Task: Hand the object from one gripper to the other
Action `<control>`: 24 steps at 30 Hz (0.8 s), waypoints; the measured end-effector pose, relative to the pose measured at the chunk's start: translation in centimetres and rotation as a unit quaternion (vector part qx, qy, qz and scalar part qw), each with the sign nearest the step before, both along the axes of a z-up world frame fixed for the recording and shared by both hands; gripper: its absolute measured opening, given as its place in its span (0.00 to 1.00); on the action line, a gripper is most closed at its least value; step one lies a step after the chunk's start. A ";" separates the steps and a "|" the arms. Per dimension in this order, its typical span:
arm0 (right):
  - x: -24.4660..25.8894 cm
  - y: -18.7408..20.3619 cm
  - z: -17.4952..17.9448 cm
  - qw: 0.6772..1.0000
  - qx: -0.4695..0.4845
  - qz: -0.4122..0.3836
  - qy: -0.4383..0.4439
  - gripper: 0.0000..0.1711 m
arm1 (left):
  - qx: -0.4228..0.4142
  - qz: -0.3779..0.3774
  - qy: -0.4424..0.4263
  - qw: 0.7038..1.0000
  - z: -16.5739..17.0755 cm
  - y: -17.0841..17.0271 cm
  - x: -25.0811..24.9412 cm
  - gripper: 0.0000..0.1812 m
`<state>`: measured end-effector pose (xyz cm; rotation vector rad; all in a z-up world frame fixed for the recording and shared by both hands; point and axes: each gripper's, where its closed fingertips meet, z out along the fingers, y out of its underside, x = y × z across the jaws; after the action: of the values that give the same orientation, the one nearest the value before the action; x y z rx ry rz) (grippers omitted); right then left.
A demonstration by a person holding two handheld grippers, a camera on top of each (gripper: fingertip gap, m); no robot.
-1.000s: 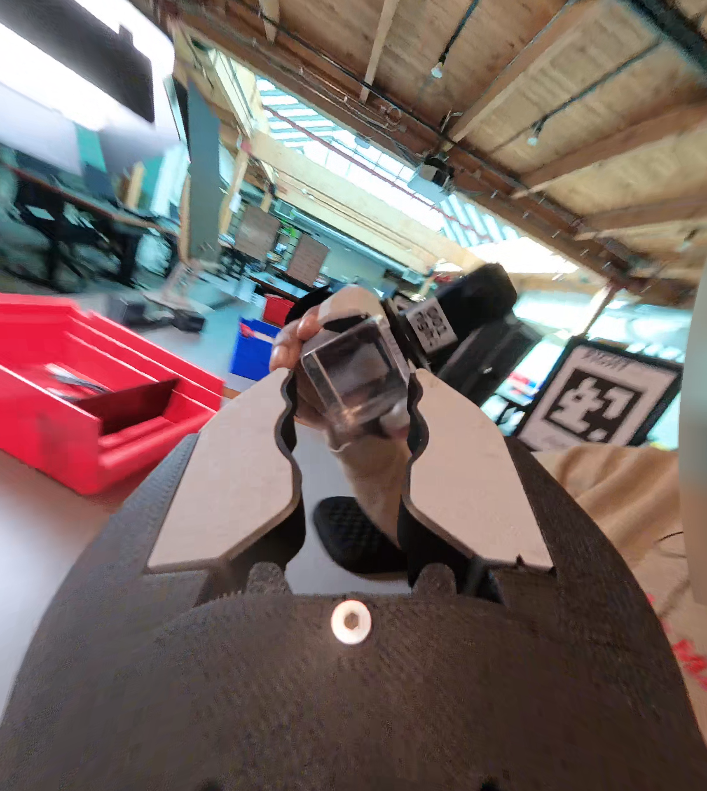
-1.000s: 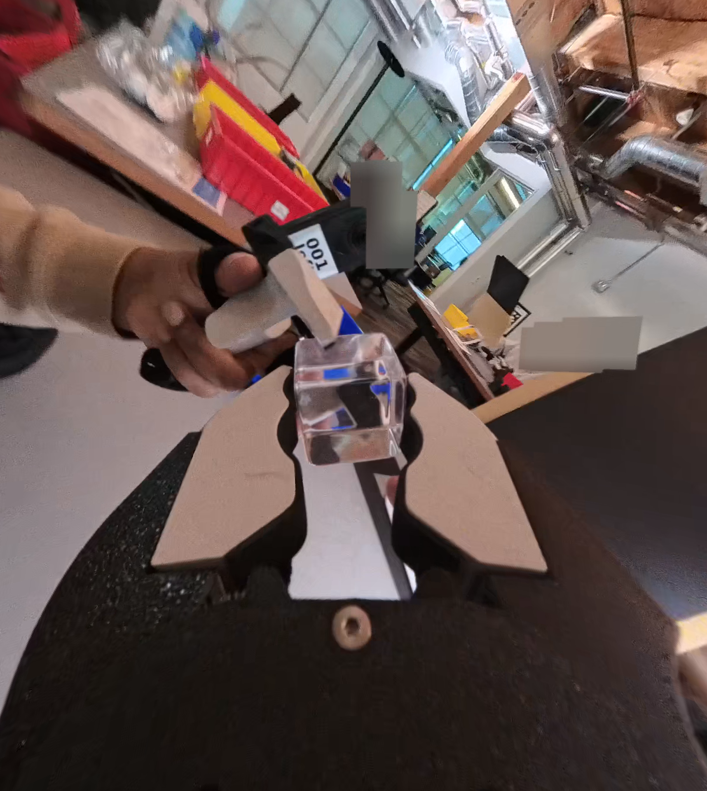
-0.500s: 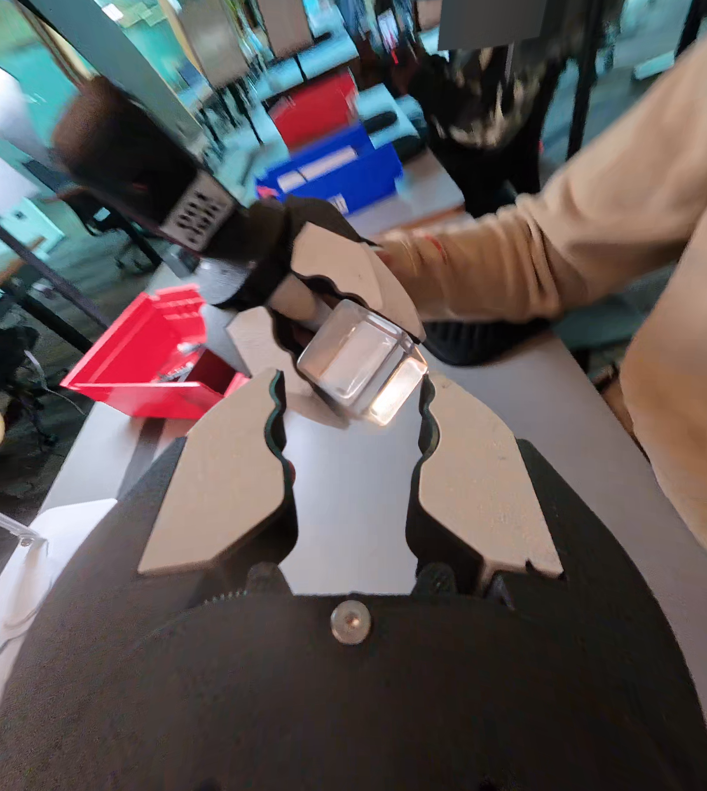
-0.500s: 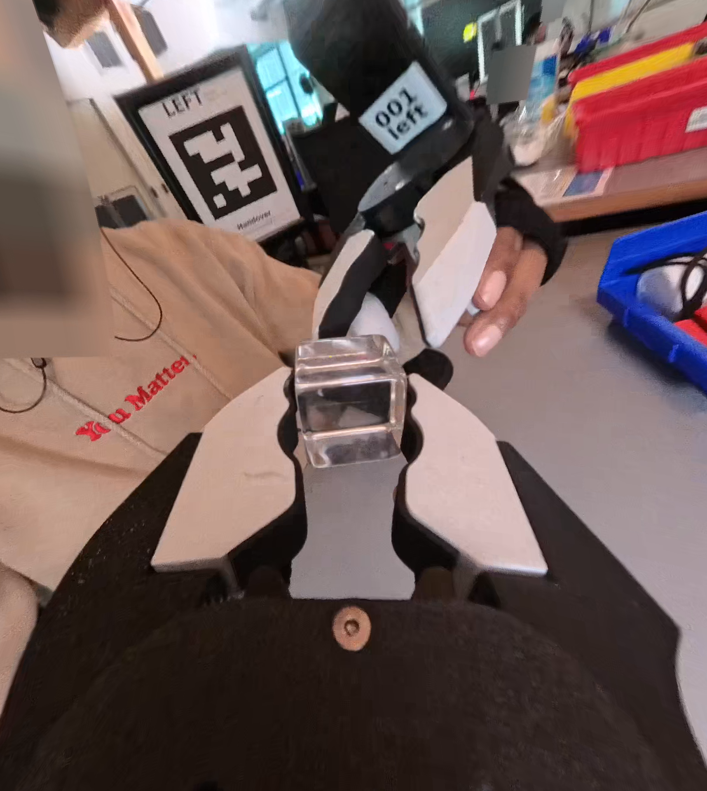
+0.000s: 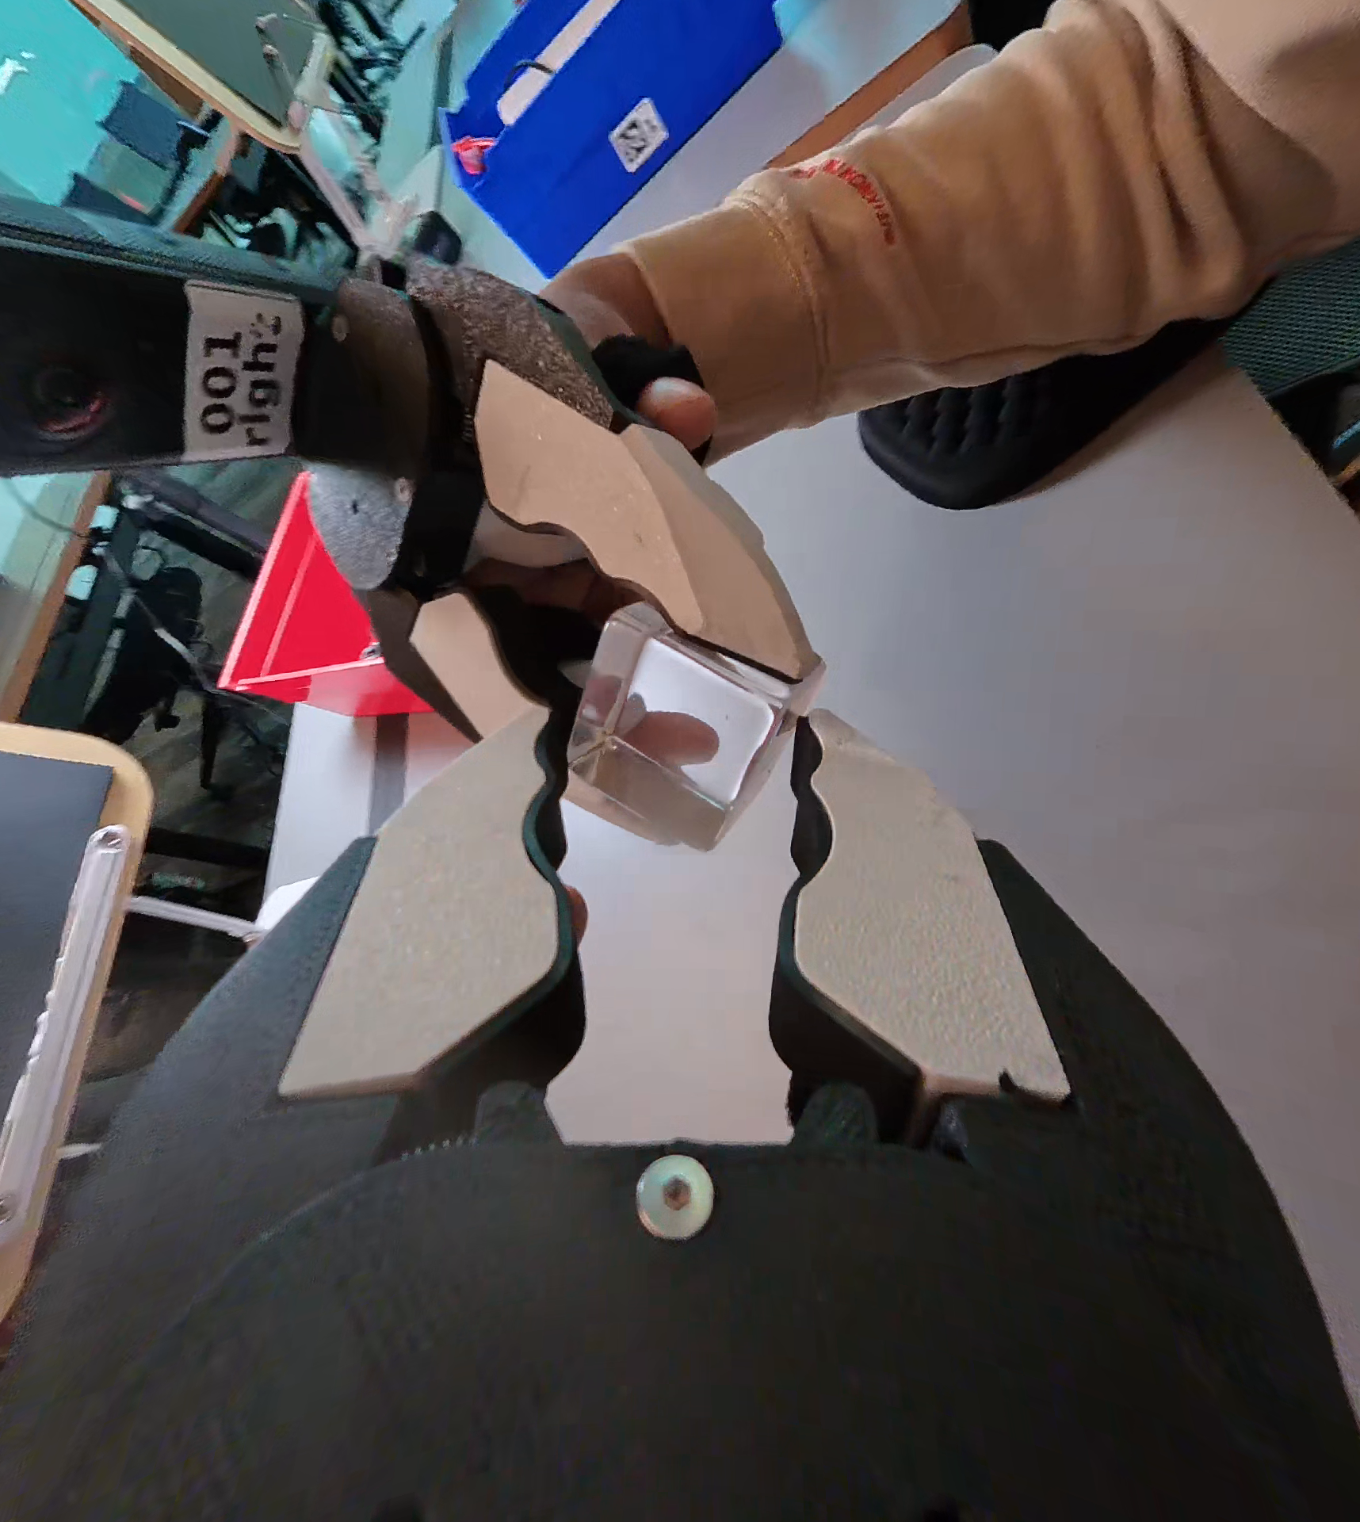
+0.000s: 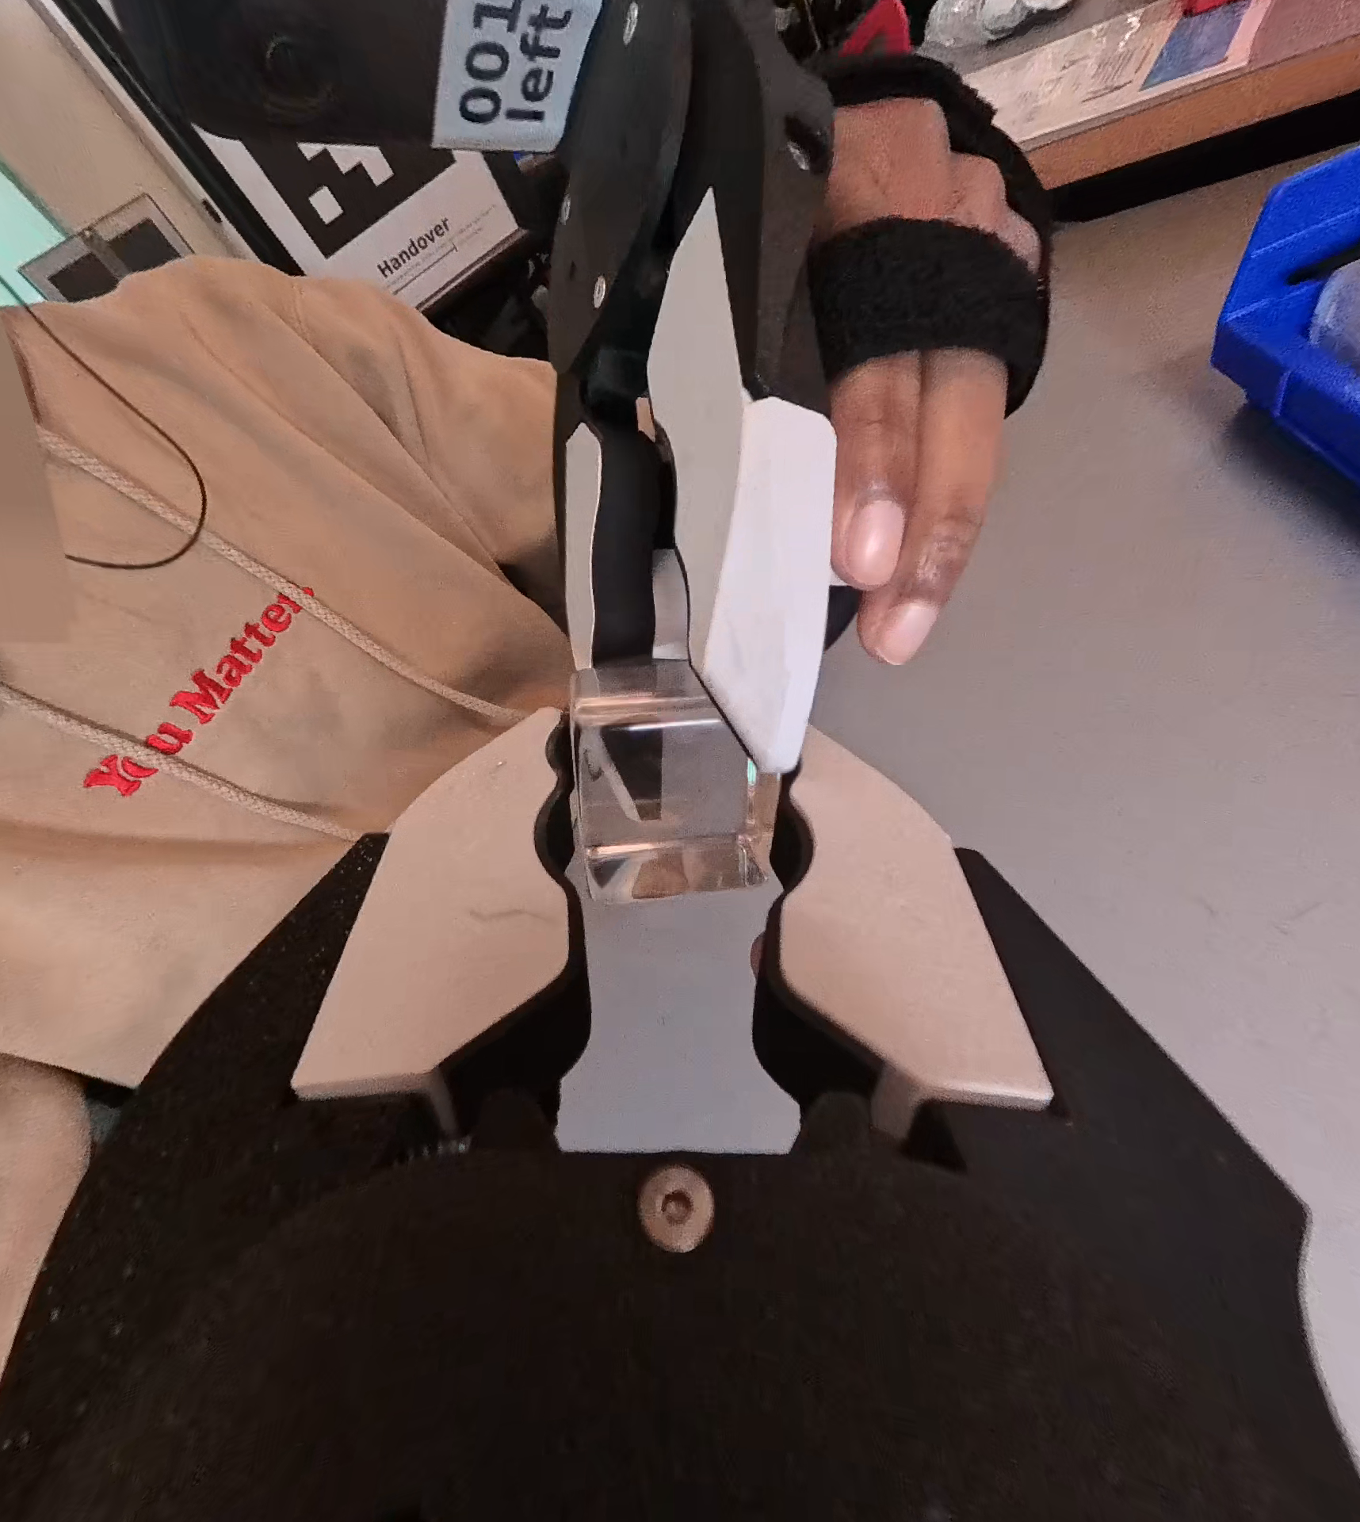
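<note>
The clear cube (image 6: 664, 791) sits pinched between the tips of the right gripper (image 6: 668, 791), its side faces pressed against the inner edges of both fingers. The left gripper (image 5: 673, 770) meets it from the opposite side, turned crosswise to the right one. Its jaws are spread, with the cube between the tips: one corner of the cube is at or just beside the left gripper's left finger (image 5: 446, 922), while a clear gap shows to its right finger (image 5: 907, 931). So only the right gripper carries the cube; the receiving one has not closed on it.

The cube hangs in the air above the grey table (image 5: 1113, 741), tilted in the left wrist view so that an edge, not a flat face, points toward the left gripper.

The likely trouble is that tilt. If the left jaws close on corners instead of flat faces, the smooth cube may twist or squirt out. If the right gripper lets go before the left grip is firm, the cube falls to the table beneath it. The two sets of fingers also crowd the cube, and they could knock together as the left jaws close.
</note>
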<state>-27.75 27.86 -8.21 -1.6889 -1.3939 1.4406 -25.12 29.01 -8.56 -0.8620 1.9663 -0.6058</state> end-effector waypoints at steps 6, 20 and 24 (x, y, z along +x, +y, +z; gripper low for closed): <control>1.4 3.9 4.6 0.983 0.065 -0.123 0.120 0.33 | -0.056 0.069 -0.133 0.987 4.2 3.5 0.7 0.28; 1.4 3.2 7.0 0.886 0.407 -0.216 0.049 0.38 | -0.365 -0.048 -0.142 0.919 6.4 2.5 -0.4 0.27; 0.3 2.2 5.2 0.899 0.403 -0.174 -0.003 0.36 | -0.333 -0.067 -0.117 0.933 5.7 1.6 -0.9 0.26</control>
<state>-27.41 30.04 -2.96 -1.2821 -1.3316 0.5239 -26.02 30.59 -2.88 -0.9974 1.6129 -1.4398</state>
